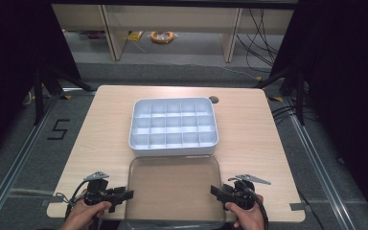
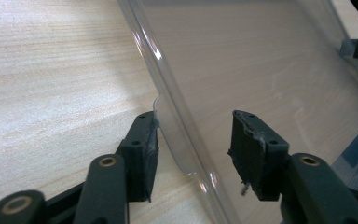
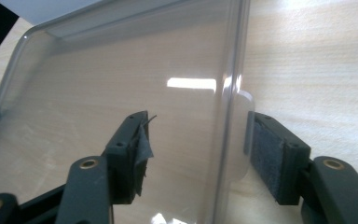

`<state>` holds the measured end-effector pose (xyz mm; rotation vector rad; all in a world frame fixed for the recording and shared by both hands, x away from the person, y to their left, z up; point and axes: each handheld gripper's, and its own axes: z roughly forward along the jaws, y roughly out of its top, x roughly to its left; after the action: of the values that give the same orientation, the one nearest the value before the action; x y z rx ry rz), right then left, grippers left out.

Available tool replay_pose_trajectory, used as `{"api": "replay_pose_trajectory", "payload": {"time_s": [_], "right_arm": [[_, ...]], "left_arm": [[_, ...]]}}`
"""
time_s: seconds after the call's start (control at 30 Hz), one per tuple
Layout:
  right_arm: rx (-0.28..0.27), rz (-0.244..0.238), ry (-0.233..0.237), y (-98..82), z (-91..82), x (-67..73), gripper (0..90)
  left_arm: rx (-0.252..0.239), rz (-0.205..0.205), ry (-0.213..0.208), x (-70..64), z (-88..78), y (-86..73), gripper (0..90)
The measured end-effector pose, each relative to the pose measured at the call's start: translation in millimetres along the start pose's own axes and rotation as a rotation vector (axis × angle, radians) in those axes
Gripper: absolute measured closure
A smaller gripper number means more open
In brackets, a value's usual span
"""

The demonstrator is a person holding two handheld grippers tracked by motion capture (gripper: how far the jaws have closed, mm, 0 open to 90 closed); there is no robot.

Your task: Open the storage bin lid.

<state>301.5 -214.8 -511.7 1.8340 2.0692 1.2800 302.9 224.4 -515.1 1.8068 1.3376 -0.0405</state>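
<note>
Both hand-held grippers — left [image 2: 193,149], right [image 3: 198,154] — gape around the clear lid's [image 1: 175,189] edges; tabs visible close-up.

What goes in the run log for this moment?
lid: flat on table | left gripper: open, straddling lid edge | right gripper: open, straddling edge | tray: uncovered

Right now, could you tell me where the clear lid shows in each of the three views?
High view: the clear lid lies bottom centre, in front of the white tray.
Left gripper view: it covers the upper right, its edge between the jaws.
Right gripper view: it covers the left and centre.
Shared landmark: the wooden table.
</note>
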Motion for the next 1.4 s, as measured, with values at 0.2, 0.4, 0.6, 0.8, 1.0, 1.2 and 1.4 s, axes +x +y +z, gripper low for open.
{"api": "replay_pose_trajectory", "payload": {"time_s": [0.2, 0.4, 0.6, 0.8, 1.0, 1.2, 1.4], "right_arm": [[-0.039, -0.006, -0.006, 3.6, -4.3, -1.3, 40.2], [-0.062, 0.007, -0.01, 5.2, -7.3, -0.2, 39.3], [-0.115, -0.066, -0.008, 10.3, -10.5, -0.1, 37.7], [-0.144, -0.058, -0.008, 13.3, -15.5, 1.1, 33.2], [-0.145, -0.091, -0.017, 15.5, -21.0, 0.1, 30.1], [-0.16, -0.11, 0.02, 16.0, -21.8, -3.2, 27.2], [-0.167, -0.176, 0.021, 17.2, -23.0, -7.1, 25.6]], "left_arm": [[-0.094, 0.002, 0.037, 1.1, -7.5, 5.1, 42.0], [-0.092, -0.003, 0.027, 2.0, -7.9, 5.5, 40.3], [-0.104, 0.003, 0.015, 2.3, -8.3, 6.4, 38.1], [-0.127, 0.027, 0.003, 2.1, -11.7, 7.8, 34.5], [-0.127, 0.06, -0.015, 0.8, -12.7, 9.1, 30.8], [-0.127, 0.084, -0.025, -2.4, -12.2, 10.0, 26.6], [-0.123, 0.089, -0.034, -2.4, -12.4, 10.0, 24.6]]}}
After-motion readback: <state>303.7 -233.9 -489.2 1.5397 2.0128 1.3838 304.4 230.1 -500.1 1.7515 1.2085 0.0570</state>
